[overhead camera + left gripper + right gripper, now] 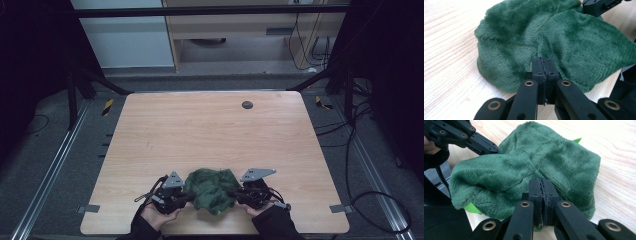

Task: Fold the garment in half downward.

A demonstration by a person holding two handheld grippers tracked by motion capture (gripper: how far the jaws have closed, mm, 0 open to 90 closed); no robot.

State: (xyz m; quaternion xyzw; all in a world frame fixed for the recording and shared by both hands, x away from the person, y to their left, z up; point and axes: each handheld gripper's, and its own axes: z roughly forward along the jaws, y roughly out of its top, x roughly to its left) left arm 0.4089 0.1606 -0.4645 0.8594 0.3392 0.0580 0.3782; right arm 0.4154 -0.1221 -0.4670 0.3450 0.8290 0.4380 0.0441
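Both grippers, left [189, 196] and right [233, 193], pinch the green cloth [212, 187] on the bare wooden table [200, 130].

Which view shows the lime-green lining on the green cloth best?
The right gripper view: lime-green lining peeks out under the green cloth, and again at its far edge. In the left gripper view and high view, the cloth looks plain dark green.

table [210, 130]: light wood | far edge: dark round disc [247, 105] | floor: cables [350, 150]
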